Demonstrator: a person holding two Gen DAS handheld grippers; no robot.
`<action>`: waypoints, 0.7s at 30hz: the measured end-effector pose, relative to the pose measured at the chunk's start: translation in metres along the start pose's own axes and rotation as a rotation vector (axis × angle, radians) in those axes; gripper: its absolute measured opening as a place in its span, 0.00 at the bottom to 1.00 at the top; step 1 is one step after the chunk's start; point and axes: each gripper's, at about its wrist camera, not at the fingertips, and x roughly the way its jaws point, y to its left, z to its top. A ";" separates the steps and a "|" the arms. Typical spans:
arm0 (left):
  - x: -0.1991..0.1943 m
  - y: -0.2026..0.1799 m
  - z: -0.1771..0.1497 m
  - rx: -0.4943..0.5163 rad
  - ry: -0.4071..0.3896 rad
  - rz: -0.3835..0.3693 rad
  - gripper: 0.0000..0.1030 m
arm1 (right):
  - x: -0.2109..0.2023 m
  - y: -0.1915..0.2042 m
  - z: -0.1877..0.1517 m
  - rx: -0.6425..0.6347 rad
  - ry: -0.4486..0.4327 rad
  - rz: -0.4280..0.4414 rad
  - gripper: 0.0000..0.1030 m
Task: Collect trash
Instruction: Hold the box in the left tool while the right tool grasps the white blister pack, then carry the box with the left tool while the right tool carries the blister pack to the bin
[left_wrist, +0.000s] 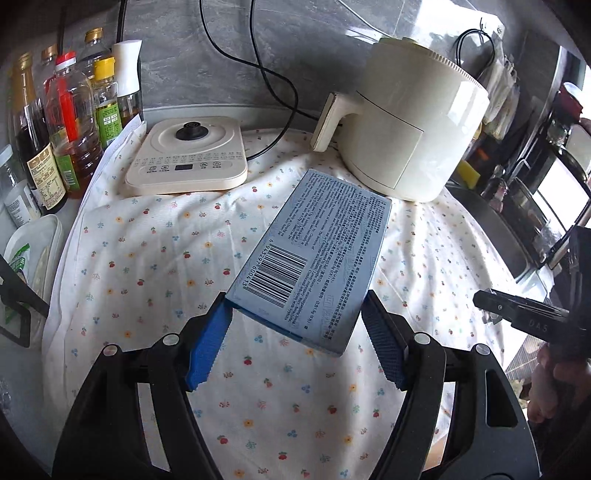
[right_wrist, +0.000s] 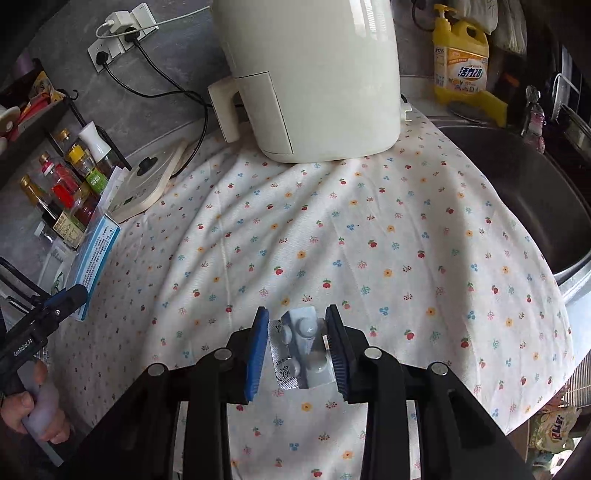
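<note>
Now each gripper grasps trash: left (left_wrist: 295, 325) a blue box (left_wrist: 314, 254) (barcode up), right (right_wrist: 297, 343) a blister pack (right_wrist: 301, 347).

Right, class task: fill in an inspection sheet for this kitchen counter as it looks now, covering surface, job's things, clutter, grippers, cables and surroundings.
Surface: white floral cloth, wrinkled.
Job's things: flat blue cardboard box; silver pill blister pack.
Clutter: cream air fryer, cream kettle base, oil and sauce bottles.
Grippers: left gripper shut on the box; right gripper shut on the blister pack.
Cables: black cables running to wall sockets.
Surroundings: steel sink, yellow detergent bottle.
</note>
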 end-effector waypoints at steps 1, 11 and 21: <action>-0.003 -0.009 -0.003 0.008 0.001 -0.006 0.70 | -0.008 -0.008 -0.006 0.009 -0.004 -0.001 0.31; -0.032 -0.092 -0.045 0.091 0.008 -0.059 0.70 | -0.084 -0.089 -0.080 0.126 -0.039 -0.033 0.31; -0.043 -0.180 -0.108 0.171 0.045 -0.155 0.70 | -0.134 -0.159 -0.163 0.209 -0.008 -0.109 0.31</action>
